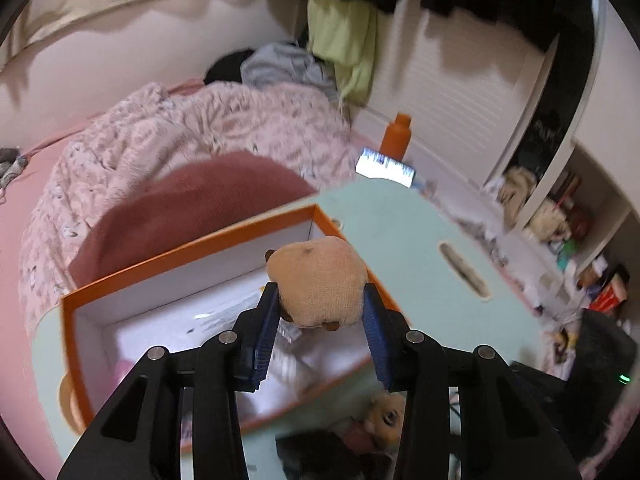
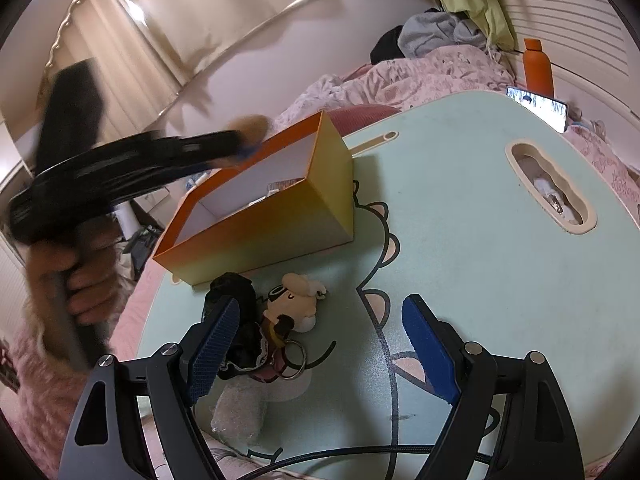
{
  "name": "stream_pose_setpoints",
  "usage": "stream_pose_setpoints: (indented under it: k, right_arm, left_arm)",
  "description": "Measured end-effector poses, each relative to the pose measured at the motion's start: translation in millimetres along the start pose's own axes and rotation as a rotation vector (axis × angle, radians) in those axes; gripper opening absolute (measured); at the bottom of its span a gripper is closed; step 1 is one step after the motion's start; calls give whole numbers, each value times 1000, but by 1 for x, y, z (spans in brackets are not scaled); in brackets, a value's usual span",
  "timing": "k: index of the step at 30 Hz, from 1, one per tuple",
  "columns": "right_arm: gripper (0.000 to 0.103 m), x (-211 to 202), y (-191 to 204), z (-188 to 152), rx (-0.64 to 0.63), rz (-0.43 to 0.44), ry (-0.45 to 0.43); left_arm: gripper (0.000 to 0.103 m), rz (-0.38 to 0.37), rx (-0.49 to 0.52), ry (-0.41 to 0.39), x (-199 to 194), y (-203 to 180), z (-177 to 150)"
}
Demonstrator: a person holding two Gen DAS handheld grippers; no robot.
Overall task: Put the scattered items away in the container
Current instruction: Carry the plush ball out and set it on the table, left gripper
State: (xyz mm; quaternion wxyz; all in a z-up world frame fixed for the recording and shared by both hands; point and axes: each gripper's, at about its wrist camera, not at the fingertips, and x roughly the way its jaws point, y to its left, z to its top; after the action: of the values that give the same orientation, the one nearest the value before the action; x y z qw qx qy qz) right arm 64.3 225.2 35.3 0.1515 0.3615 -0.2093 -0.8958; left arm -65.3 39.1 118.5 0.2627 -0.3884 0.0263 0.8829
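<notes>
The left gripper (image 1: 320,312) is seen clamped on a tan plush toy (image 1: 318,282), pinched between both blue pads (image 1: 267,330) and held above the open orange box (image 1: 192,246), whose white interior already holds some papers. The right gripper (image 2: 320,354) is held with its jaws spread apart and nothing between them, low over the mint-green table (image 2: 460,248), where a plush keychain figure (image 2: 294,306) and a black bundle (image 2: 232,292) are found lying just in front of the box's near wall. Farther back, a phone (image 2: 538,107) and an orange bottle (image 2: 538,68) are noted at the table's far edge.
</notes>
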Motion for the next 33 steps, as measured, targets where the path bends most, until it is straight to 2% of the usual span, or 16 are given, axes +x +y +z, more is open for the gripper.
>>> stream_pose_setpoints:
  k: [3,8,11,13,17,20,23,26,28,30,33]
  right_arm:
    - [84,0,0,0,0,0,0]
    - [84,0,1,0,-1,-2,1]
    - [84,1,1,0,-1,-3,3]
    - [84,2,1,-1,-1,-4,7]
    - [84,5,5,3,-21,4,27]
    - [83,3,15,16,-64,21,23]
    - [83,3,35,42,-135,38,18]
    - [83,19,63,79,-241,0,106]
    - [77,41,87,105,-345,-10,202]
    - [68,67,98,126,-366,-34,295]
    - [67,104,105,140,-378,-99,420]
  left_arm:
    - [42,47,-30,6,-23,1,-24]
    - [42,47,-185,-50,-52,22,-79]
    - [42,74,-270,-75,-58,32,-110]
    - [42,82,-282,-66,-54,33,-125]
    - [42,137,-284,-35,-36,32,-141]
    - [43,140,-298,-26,-27,31,-148]
    - [53,160,-304,-26,-24,31,-150]
    - [65,142,-307,-33,-23,31,-153]
    - [65,145,-302,-43,-23,29,-156]
    - [65,141,-302,-53,-24,28,-158]
    - [66,129,-322,-68,-26,31,-162]
